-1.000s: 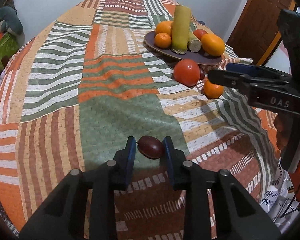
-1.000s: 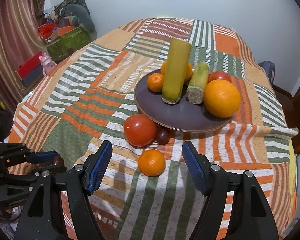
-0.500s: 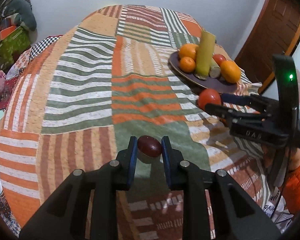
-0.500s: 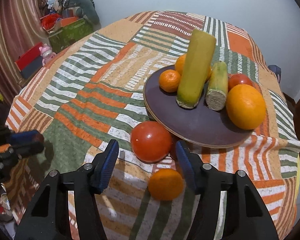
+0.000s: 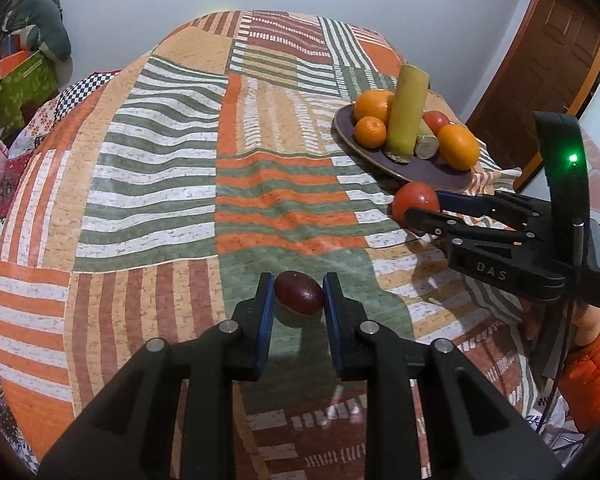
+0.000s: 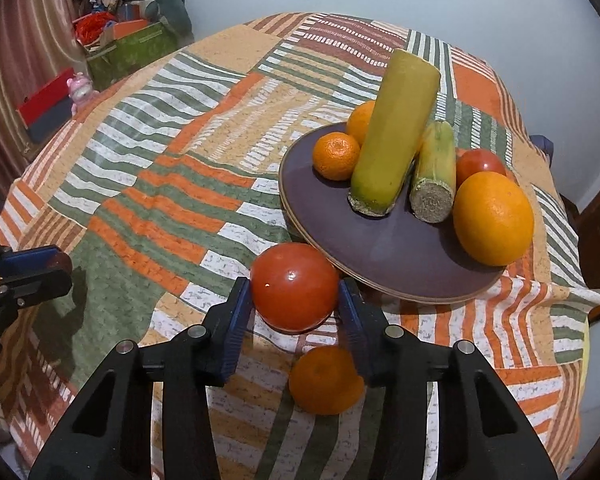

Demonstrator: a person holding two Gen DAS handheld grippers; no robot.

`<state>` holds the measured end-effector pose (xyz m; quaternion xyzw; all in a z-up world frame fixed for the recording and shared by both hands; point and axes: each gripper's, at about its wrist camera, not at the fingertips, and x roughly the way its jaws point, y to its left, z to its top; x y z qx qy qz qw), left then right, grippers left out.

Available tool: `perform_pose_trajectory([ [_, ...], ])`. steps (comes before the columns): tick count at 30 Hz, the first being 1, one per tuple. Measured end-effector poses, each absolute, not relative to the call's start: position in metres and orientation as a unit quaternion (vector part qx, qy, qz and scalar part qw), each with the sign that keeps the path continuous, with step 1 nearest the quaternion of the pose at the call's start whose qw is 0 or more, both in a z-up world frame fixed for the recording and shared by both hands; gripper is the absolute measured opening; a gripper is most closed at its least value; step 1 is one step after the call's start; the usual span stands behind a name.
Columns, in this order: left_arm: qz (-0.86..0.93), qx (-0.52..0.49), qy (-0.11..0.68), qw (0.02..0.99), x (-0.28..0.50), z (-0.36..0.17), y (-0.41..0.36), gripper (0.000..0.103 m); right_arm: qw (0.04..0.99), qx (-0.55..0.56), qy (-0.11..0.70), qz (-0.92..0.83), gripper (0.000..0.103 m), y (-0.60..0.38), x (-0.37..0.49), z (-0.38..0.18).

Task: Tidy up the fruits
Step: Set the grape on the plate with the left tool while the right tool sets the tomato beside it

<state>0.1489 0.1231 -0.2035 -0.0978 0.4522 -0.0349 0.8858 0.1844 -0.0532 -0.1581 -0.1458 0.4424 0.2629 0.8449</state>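
1. Left wrist view: the left gripper has its blue pads pressed on both ends of a small dark red plum, held just above the striped quilt. The brown plate sits well off to the right, already carrying oranges, a tomato and two cut cane pieces. To do this well, keep the squeeze light, since the plum looks smooth and likely to slip or bruise, and carry it high enough to clear the plate's rim.

2. Also in the left view, the right gripper reaches in from the right with its fingers around a red tomato just beside the plate. It seems wise to let one hand go to the plate at a time.

3. Right wrist view: the right gripper has its pads touching both sides of the tomato, which sits against the plate's near rim. A loose tangerine lies on the quilt under the fingers. Lift the tomato straight up, then set it in the bare front part of the plate, away from the leaning cane.
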Motion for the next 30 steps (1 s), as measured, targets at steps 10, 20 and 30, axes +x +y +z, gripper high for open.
perform_pose_trajectory([
  [10,-0.046,-0.092,0.436,0.894,0.155,-0.186,0.111,0.024,0.848,-0.124,0.432,0.281,0.04,-0.07,0.172,-0.143],
  [20,-0.066,-0.075,0.42,0.902,0.188,-0.17,0.087,0.024,0.87,-0.091,0.409,0.26,0.04,-0.102,0.186,-0.122],
  [30,-0.097,-0.063,0.421,0.9,0.248,-0.166,0.061,0.024,0.879,-0.078,0.395,0.254,0.04,-0.114,0.206,-0.117],
])
